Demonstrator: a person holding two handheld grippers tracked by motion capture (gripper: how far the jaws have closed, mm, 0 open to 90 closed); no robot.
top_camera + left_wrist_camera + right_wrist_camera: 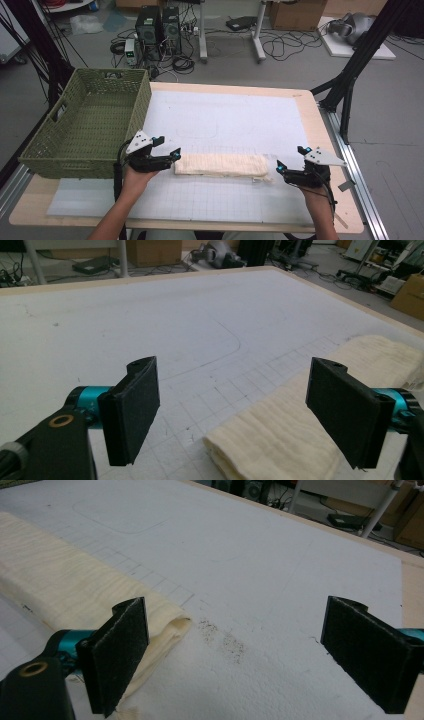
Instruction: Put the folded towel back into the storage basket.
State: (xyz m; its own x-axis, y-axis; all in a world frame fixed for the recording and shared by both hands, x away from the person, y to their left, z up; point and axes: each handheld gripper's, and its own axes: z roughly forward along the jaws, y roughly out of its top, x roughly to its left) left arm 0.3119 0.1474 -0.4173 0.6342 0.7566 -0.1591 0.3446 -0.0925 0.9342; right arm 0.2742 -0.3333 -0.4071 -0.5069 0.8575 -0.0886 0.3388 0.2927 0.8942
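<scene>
With jaws spread and gripping nothing, the left gripper (176,153) and right gripper (279,167) flanked the two short ends of the folded cream towel (220,164) lying on the counter (225,120), seemingly poised to grasp both ends together.

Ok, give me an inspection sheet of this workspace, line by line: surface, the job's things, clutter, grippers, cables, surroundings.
Surface: wooden table under a white gridded mat; a dark speckled smudge on the mat near the towel's end.
Job's things: cream folded towel lying flat along the near part of the mat; green woven basket at the table's left, nothing seen inside.
Clutter: nothing seen on the mat besides the towel.
Grippers: left gripper open at the towel's left end; right gripper open at its right end; neither grips it.
Cables: a black cable trails along the left forearm.
Surroundings: computer towers, floor cables, cardboard boxes.
</scene>
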